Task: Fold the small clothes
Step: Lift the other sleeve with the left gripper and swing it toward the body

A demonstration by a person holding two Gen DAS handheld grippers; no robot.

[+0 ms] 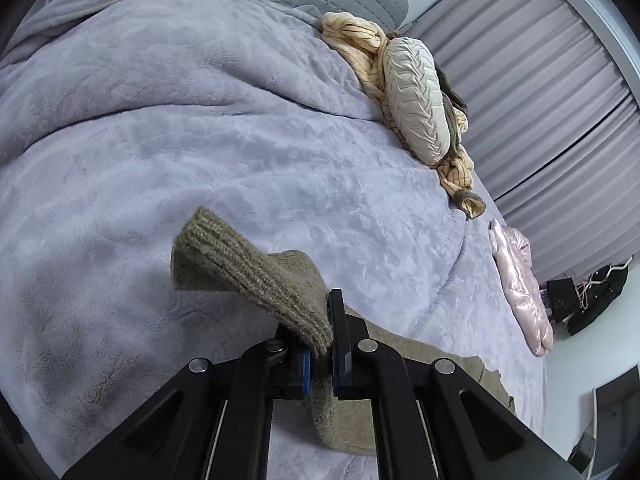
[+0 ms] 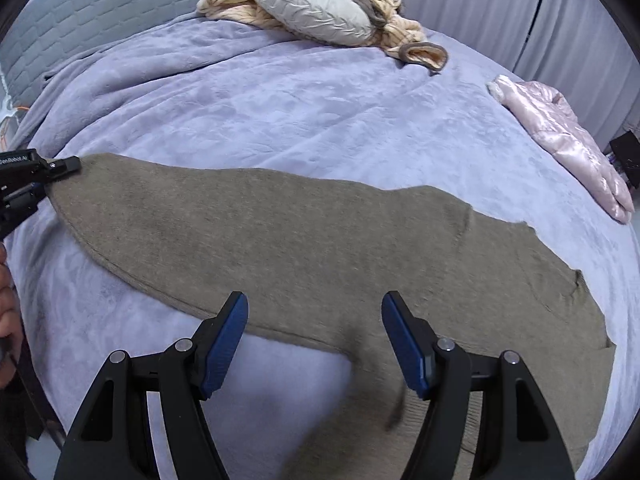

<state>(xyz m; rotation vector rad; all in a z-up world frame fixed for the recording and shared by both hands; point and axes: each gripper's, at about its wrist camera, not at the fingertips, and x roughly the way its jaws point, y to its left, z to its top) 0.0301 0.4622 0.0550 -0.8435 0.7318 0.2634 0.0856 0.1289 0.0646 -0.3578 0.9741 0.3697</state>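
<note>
The brown knit sweater lies spread flat on the bed, well short of the pillow; it looks soft, limp and light; likely to sag, so take hems or cuffs; left tongs pinch its ribbed cuff; right tongs gape wide above the near hem, holding nothing.

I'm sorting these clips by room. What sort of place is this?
Most likely a bedroom. The work surface is a bed under a lilac plush blanket, with a grey quilted headboard behind it, a cushion lying at its far end, and pleated curtains along the wall.
</note>
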